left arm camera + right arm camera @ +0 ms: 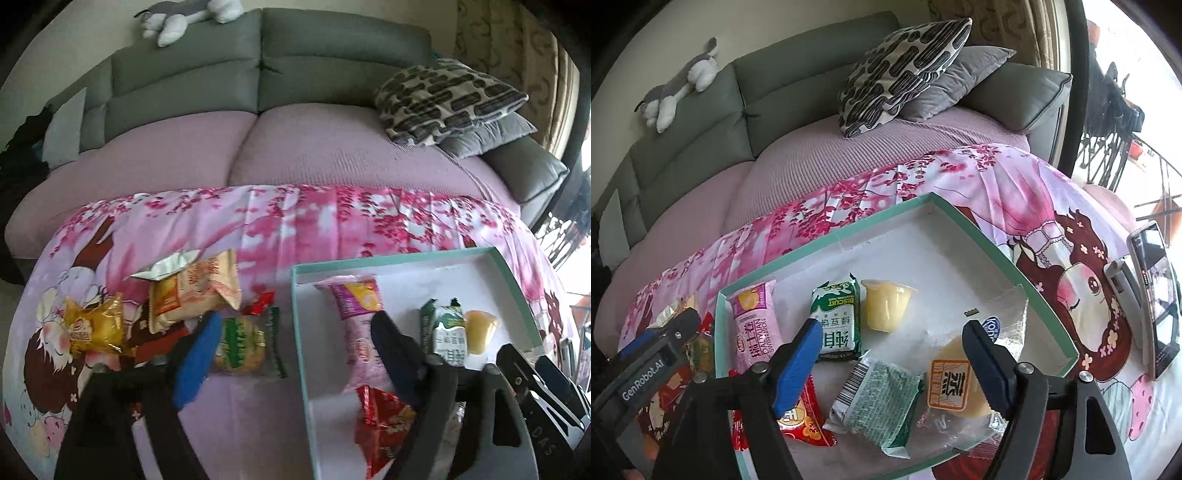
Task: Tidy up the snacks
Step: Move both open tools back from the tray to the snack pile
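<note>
My left gripper (pixel 295 347) jaws apart, empty, straddling the teal box (pixel 301 332) wall, my right gripper (pixel 890 354) apart over the box centre, pink Swiss roll packet (pixel 755 325) lying lengthwise toward frame top, left side

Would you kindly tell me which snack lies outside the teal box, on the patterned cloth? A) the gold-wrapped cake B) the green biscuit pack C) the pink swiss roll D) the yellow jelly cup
A: the gold-wrapped cake lies on the patterned cloth, left of the teal box.
</note>
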### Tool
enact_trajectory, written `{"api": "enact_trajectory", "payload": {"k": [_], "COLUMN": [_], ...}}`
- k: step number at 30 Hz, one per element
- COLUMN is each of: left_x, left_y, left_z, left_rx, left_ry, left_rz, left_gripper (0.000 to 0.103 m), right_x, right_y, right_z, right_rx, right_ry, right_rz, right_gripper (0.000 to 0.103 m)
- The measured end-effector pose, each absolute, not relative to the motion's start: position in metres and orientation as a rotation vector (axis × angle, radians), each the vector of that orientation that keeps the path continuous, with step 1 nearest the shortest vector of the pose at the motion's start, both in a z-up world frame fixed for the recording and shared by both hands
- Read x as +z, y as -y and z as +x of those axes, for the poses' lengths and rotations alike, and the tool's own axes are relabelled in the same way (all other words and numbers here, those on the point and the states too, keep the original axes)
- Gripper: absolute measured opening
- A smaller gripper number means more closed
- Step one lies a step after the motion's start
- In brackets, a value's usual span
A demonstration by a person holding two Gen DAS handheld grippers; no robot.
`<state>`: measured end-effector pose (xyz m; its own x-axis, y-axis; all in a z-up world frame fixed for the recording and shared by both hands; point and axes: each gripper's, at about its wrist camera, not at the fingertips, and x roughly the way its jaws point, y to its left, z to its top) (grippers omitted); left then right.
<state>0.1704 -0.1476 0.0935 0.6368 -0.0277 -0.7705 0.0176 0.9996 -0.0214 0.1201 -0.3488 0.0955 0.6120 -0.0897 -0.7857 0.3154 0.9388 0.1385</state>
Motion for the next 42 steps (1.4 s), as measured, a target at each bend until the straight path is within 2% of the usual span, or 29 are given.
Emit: {"api": "enact_trajectory", "payload": {"k": [6, 8, 9, 11, 17, 31, 42], "left_x": [0.094, 0.094, 0.094, 0.097, 0.104, 0.110, 0.111], "left_y": [0.135, 0.130, 0.128, 0.123, 0.116, 0.087, 0.027], "left_z": [0.168, 0.167, 0.167, 0.165, 0.160, 0.152, 0.143], "left_rx": [0.022, 0.037, 0.043, 0.048, 0.070, 0.125, 0.249], "left_ry": [-0.860, -0.857, -0.856, -0.841, -0.796, -0.788, -0.783], "left_rz": [-0.016, -0.023, -0.027, -0.043, -0.047, -0.048, -0.092], "left_gripper": [0.085, 0.086, 0.089, 0.097, 0.100, 0.101, 0.101], "right_x": [0.094, 0.095, 0.096, 0.096, 0.098, 0.116, 0.118], "right_y": [0.347, 0.347, 0.347, 0.346, 0.346, 0.321, 0.260], "right_z": [0.121, 0.121, 0.121, 0.120, 0.119, 0.118, 0.128], "right_rx": [-0.243, -0.243, -0.242, -0.242, -0.247, -0.174, -0.059], "right_ry": [-0.888, -0.885, -0.879, -0.874, -0.863, -0.764, -0.781], "right_rz": [0.260, 0.254, 0.252, 0.249, 0.249, 0.272, 0.250], "right_gripper": [0.092, 0.100, 0.103, 0.103, 0.103, 0.103, 0.103]}}
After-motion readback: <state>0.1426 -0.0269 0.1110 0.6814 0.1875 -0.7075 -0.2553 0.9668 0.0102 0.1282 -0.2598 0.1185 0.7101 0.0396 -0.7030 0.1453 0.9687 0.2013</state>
